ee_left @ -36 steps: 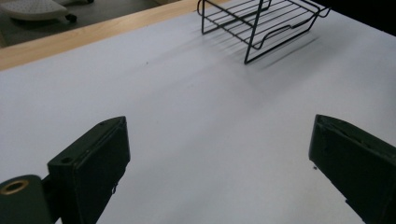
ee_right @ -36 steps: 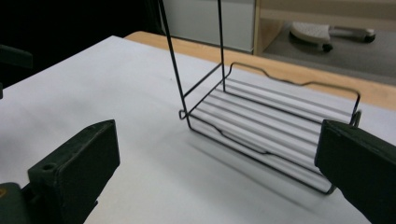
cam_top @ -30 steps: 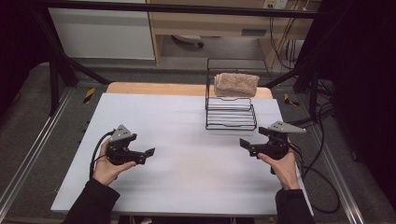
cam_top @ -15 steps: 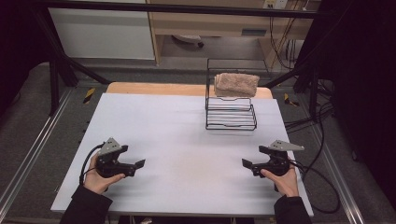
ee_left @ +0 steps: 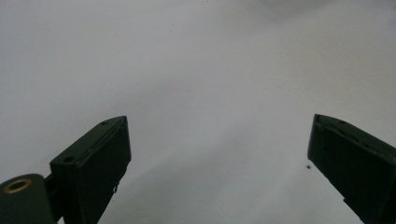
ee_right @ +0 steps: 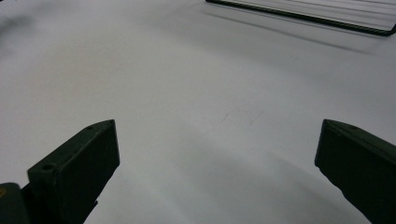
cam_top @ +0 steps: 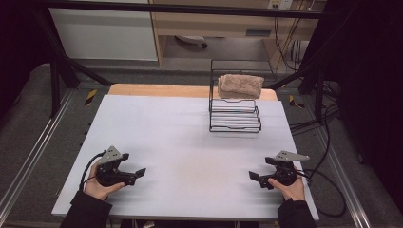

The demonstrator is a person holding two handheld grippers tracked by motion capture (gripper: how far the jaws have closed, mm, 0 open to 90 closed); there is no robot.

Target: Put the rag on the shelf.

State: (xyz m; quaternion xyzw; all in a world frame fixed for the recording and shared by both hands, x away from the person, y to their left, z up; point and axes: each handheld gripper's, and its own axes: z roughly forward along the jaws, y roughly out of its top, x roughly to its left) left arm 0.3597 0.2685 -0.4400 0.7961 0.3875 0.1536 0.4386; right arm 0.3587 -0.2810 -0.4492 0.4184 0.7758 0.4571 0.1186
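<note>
From the high view, the left gripper (cam_top: 135, 175) and right gripper (cam_top: 256, 179) are sitting near the white table's (cam_top: 190, 142) front corners. The folded tan terry towel (cam_top: 241, 86) is lying atop the black wire rack (cam_top: 235, 116) at the far edge.

In the left gripper view, the jaws are standing wide apart over bare tabletop.

In the right gripper view, the jaws are gaping too, the rack's base (ee_right: 299, 16) lying ahead. Any reach would best be approaching the towel from its free front edge.

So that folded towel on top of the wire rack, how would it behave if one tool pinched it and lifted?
The towel looks thick and fuzzy, so it is probably soft and light, and would likely sag or unfold if pinched at one edge. Its pile should give the pads decent grip. The wire rack looks thin and light, so a snagged drag might shift or tip it.
</note>
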